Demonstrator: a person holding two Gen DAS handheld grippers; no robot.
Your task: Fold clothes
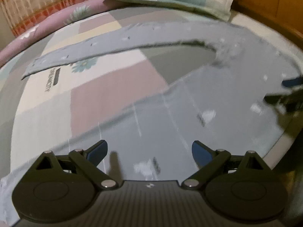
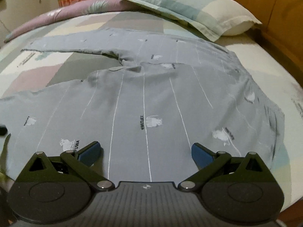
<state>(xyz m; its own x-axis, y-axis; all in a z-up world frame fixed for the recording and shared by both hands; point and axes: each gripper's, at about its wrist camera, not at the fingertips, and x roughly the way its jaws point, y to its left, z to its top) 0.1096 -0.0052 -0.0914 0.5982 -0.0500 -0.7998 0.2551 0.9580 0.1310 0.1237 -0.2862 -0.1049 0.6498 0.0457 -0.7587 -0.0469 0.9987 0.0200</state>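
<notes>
While the grey shirt (image 2: 151, 98) lies spread flat on the bed (image 2: 265, 60), filling mid-frame, both the left tool (image 1: 149, 151) and right tool (image 2: 145, 151) hover spread and empty, so folding appears unstarted and next requires gripping an edge.

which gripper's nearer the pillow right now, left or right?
Hard to call; probably right. Both grippers are open above the grey pyjama trousers, well short of the pillow. From the right gripper the pillow looms larger than from the left gripper.
</notes>
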